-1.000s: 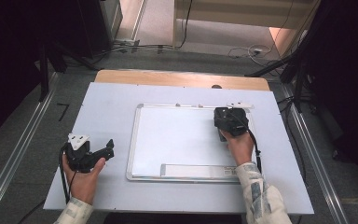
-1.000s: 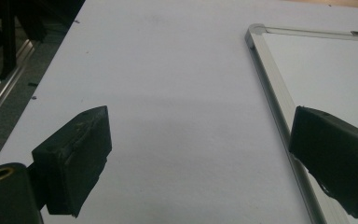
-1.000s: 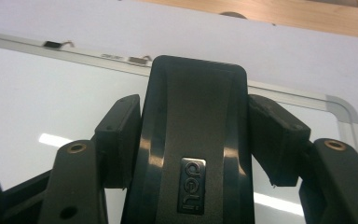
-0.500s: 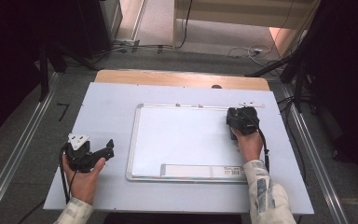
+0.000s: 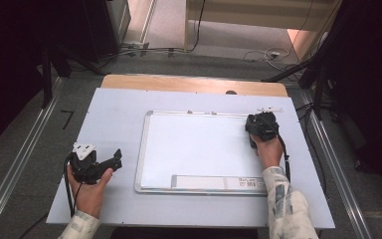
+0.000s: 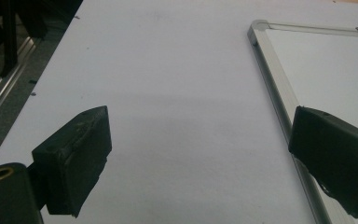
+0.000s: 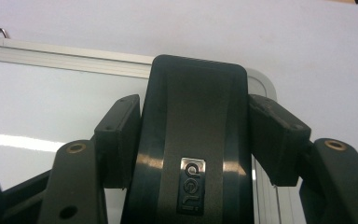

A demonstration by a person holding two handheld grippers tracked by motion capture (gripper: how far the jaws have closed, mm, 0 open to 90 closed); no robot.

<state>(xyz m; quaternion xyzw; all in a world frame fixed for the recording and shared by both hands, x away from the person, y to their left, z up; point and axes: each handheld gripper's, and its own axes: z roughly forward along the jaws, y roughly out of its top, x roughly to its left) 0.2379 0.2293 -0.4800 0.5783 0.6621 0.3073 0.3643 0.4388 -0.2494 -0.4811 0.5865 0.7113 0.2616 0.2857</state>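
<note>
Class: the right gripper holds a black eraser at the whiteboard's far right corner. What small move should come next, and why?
Probably sweep the eraser back across the whiteboard: the right gripper clamps it at the corner, with the board beneath it, while the left gripper waits open beside the frame.

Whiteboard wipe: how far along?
Done: the whiteboard surface looks blank, with no marks visible on it. In hand: the right hand-held gripper is shut on the black eraser, which sits at the board's far right corner. The left hand-held gripper is open with nothing between its jaws, on the table beside the board. Left: probably just setting the eraser down.
</note>
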